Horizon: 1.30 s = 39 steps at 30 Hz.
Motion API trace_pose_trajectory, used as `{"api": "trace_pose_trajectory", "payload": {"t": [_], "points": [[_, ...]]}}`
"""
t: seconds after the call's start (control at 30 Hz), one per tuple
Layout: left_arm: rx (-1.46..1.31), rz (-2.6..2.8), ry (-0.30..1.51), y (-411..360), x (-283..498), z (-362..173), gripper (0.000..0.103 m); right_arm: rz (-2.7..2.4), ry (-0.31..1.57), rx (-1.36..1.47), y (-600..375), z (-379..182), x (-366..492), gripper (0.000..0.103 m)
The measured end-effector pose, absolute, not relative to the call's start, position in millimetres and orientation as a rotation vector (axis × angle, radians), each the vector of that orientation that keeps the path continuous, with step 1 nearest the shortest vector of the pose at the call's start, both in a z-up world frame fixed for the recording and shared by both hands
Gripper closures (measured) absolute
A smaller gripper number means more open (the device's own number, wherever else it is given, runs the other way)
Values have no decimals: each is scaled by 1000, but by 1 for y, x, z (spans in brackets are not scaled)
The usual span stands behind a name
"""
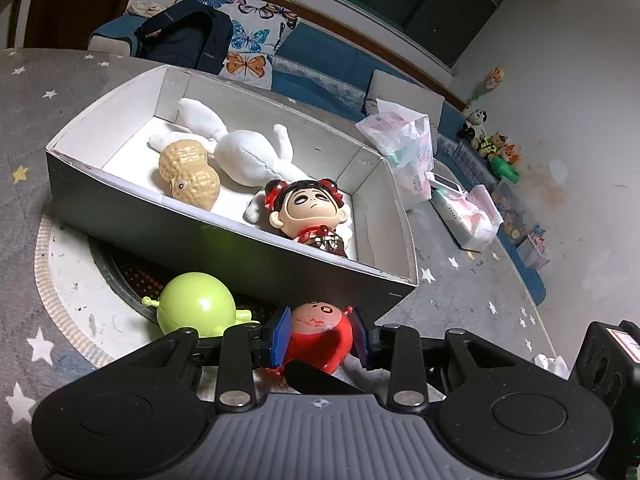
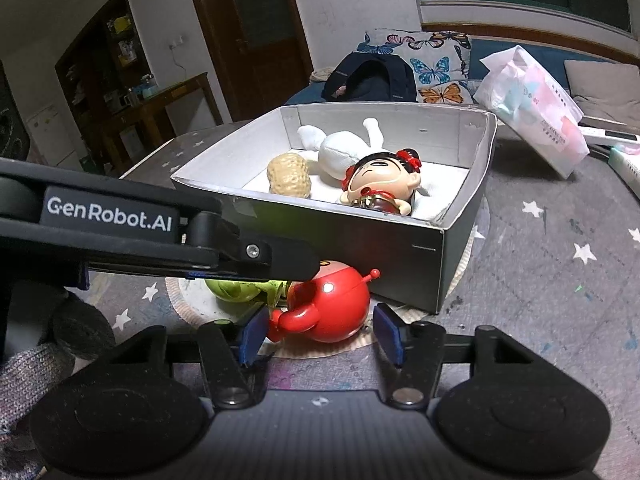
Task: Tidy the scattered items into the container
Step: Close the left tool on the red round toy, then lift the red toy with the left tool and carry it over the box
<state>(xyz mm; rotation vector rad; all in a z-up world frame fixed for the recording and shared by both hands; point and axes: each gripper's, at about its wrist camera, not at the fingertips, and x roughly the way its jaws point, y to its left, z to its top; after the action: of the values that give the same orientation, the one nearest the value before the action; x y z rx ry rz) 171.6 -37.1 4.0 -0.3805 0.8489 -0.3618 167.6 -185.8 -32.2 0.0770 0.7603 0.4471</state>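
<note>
Tongs first: left tongs (image 1: 320,334) have the red toy (image 1: 316,320) between the blue pads, and both pads look snug against its sides, so I'd call that a grip. Right tongs (image 2: 320,336) are about half open around the same toy. One pad is near its little arm, the other is clearly off the body, so they aren't holding anything.

Red toy sits on the cloth (image 1: 24,120) just outside the near wall of the box (image 1: 240,236), not in yet. Green toy (image 1: 196,304) is right beside it, also outside.

My guess on handling: the red one looks like hard glossy plastic, round and light. It's stiff enough to squeeze, but slick, and likely to squirt out if pinched off-centre. I'd take it across the fat middle of the body. The thin antenna and stubby arms look like the bits that would snap or twist. Same deal for the green one, I reckon.

Inside the box already are a peanut (image 1: 190,176), a doll (image 1: 312,212) lying face up toward the near-right end, and a white plush (image 1: 248,152) behind them. There's still bare floor at the right end in the right view, so there's room to drop two more.

Past the box are some tissue packs (image 1: 404,148), then a butterfly cushion (image 1: 252,40) against the far wall.
</note>
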Motion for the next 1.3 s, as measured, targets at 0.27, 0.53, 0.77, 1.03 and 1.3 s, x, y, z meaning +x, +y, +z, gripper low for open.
{"api": "trace_pose_trajectory", "payload": {"t": [0.27, 0.53, 0.77, 1.03, 1.3], "points": [[-384, -361, 868, -39, 177, -2, 67, 434, 767, 108, -186, -35, 172, 44], [-392, -361, 881, -39, 180, -8, 67, 425, 778, 135, -187, -38, 176, 54], [-394, -373, 885, -39, 180, -8, 68, 422, 775, 142, -189, -38, 174, 54], [-435, -392, 879, -33, 169, -2, 68, 434, 756, 151, -192, -30, 162, 54], [-455, -409, 805, -28, 151, 23, 68, 455, 689, 124, -190, -5, 147, 54]]}}
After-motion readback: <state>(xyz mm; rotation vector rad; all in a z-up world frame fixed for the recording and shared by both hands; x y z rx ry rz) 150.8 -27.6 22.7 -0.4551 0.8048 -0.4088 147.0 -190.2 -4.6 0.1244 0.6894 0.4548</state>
